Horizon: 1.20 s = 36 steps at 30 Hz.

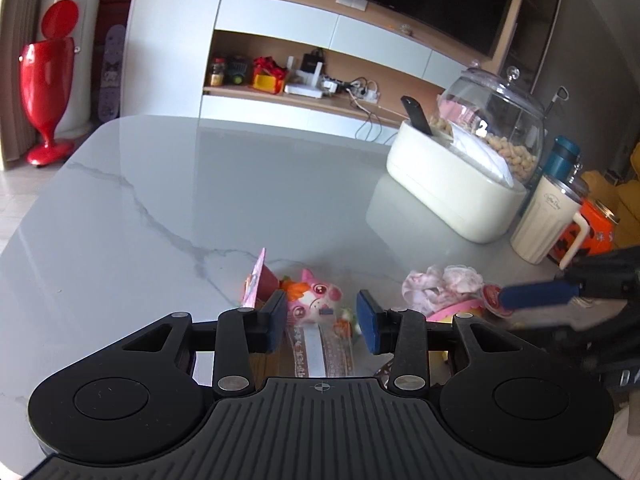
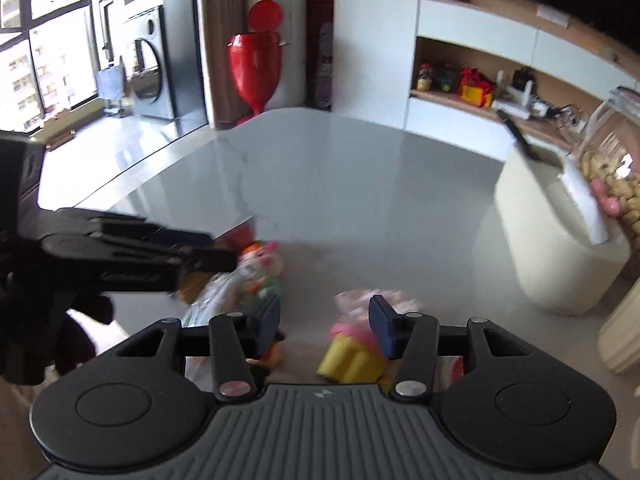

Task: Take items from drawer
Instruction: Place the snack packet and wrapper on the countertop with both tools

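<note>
On the table (image 1: 160, 184) lie a pink pig toy (image 1: 316, 298) and a cupcake toy (image 2: 352, 354). Both hand-held grippers, left (image 1: 325, 326) and right (image 2: 325, 326), are spread, holding nothing.

Cream cup (image 1: 548, 220) print too small; no legible text.

Black ribbed tool (image 1: 322, 322), blue finger pads (image 1: 366, 320)

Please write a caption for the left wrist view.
Open left gripper above pig toy on marble table; right gripper beside cupcake toy.
</note>
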Motion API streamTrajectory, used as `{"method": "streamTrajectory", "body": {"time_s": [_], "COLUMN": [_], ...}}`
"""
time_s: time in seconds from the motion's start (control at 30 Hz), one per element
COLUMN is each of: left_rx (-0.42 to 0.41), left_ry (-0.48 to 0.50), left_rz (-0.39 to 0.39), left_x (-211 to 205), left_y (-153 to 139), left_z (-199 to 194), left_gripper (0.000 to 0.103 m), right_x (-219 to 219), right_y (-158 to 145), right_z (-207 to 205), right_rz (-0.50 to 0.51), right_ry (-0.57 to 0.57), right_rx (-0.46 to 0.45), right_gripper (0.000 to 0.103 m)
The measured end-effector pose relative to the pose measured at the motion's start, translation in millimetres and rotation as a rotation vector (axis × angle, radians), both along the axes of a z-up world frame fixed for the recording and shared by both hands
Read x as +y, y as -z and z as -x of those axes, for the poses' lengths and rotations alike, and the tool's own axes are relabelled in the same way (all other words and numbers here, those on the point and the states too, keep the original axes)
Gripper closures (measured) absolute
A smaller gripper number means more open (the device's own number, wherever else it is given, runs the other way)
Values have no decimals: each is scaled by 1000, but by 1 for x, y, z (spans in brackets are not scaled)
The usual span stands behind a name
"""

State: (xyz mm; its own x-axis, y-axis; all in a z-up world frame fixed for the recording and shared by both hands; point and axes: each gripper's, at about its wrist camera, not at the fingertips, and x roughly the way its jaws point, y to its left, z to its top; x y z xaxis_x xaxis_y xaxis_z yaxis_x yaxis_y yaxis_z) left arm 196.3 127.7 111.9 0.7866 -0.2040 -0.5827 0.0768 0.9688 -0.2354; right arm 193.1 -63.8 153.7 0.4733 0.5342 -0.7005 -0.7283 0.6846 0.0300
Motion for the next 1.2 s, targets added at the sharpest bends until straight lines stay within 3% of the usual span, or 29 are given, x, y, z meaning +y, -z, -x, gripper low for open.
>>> {"method": "streamTrajectory", "body": {"time_s": [0.23,0.3,0.33,0.53,0.63,0.73,0.93,1.2], "left_rx": [50,59,63,87,109,112,118,74], "left_ry": [-16,-9,-4,58,94,103,105,100], "left_rz": [-44,-51,-53,-59,-88,-129,-130,-155], "left_x": [4,4,4,-3,-12,-19,-20,-23], "left_y": [6,8,9,11,17,24,30,35], "left_z": [7,8,9,10,9,8,3,-1], "left_gripper": [61,62,62,63,65,61,61,59], "right_x": [32,38,41,52,57,57,39,-5], "right_y": [54,64,66,36,25,26,29,7], "right_z": [11,9,7,-16,-37,-49,-56,-20], "right_rz": [98,131,144,118,96,94,45,14], "right_ry": [-50,-51,-61,6,45,59,87,36], "right_rx": [129,148,150,-11,-41,-27,44,41], "right_gripper": [56,73,73,73,73,73,67,50]}}
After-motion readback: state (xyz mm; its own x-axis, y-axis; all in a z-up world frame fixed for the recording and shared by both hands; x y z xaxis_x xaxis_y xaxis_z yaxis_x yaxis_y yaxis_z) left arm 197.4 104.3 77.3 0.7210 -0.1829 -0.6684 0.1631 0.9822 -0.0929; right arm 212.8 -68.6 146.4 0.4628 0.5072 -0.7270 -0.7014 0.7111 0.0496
